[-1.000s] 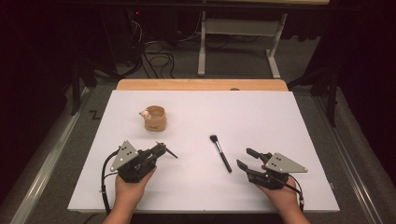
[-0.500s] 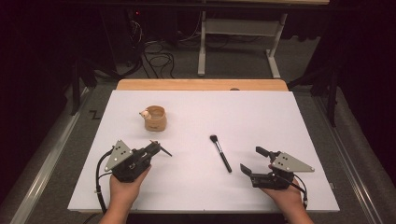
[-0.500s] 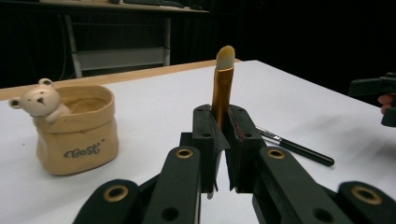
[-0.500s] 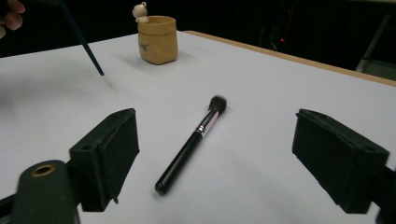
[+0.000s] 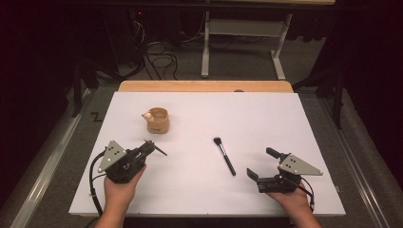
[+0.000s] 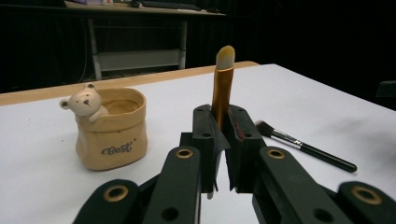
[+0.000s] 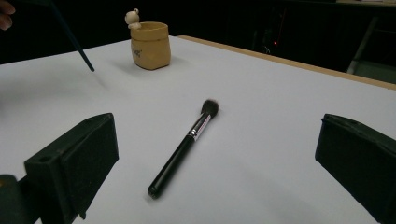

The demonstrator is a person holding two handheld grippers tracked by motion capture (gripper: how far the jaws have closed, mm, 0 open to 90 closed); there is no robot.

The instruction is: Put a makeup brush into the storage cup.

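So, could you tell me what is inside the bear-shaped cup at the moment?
From the high view the bear cup looks empty; its inner wall shows in the left gripper view, but the bottom is hidden by the rim. One brush lies on the table.

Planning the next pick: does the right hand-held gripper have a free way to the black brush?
Probably yes: the right hand-held gripper is open, and bare table lies between it and the black brush.

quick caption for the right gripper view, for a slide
Open right tool facing a black makeup brush lying on the white table, bear-trimmed pot behind.
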